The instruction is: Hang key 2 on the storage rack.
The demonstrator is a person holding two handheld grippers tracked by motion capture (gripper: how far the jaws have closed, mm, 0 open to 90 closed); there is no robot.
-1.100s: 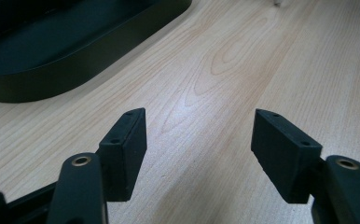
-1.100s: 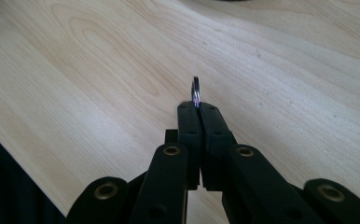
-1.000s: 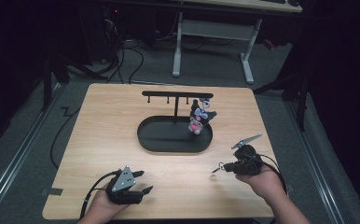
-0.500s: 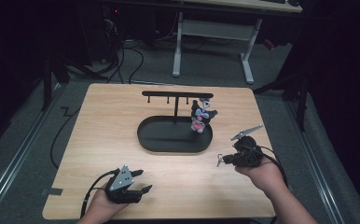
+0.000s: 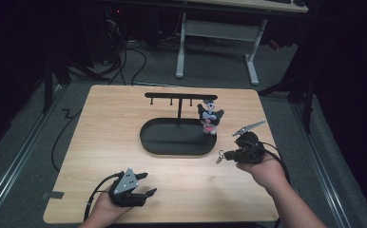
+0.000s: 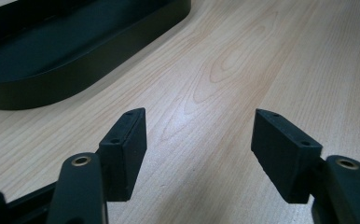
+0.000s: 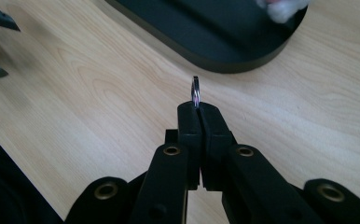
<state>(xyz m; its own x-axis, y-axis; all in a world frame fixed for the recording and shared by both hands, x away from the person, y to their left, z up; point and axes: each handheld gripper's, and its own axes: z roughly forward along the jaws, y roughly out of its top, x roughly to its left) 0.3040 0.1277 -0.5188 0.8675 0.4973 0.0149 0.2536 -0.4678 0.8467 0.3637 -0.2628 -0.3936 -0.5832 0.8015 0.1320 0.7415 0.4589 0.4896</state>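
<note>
Left gripper (image 5: 143, 184): I see jaws spread, over bare table (image 5: 105, 123).
Right gripper (image 5: 226, 155): pinching a ring (image 7: 195, 91) beside tray (image 5: 172, 145).

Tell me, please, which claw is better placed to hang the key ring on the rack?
Right, probably. The right claw is already shut on the key ring beside the stand's tray, under the hook rack. The left claw is open, holding nothing, farther away.

We see a light wooden table (image 5: 105, 137) standing on a grey floor (image 5: 24, 142). A black oval tray (image 5: 172, 140) lies directly on the table, a little right of the middle. A thin black rack (image 5: 180, 96) rises from its far side.
</note>
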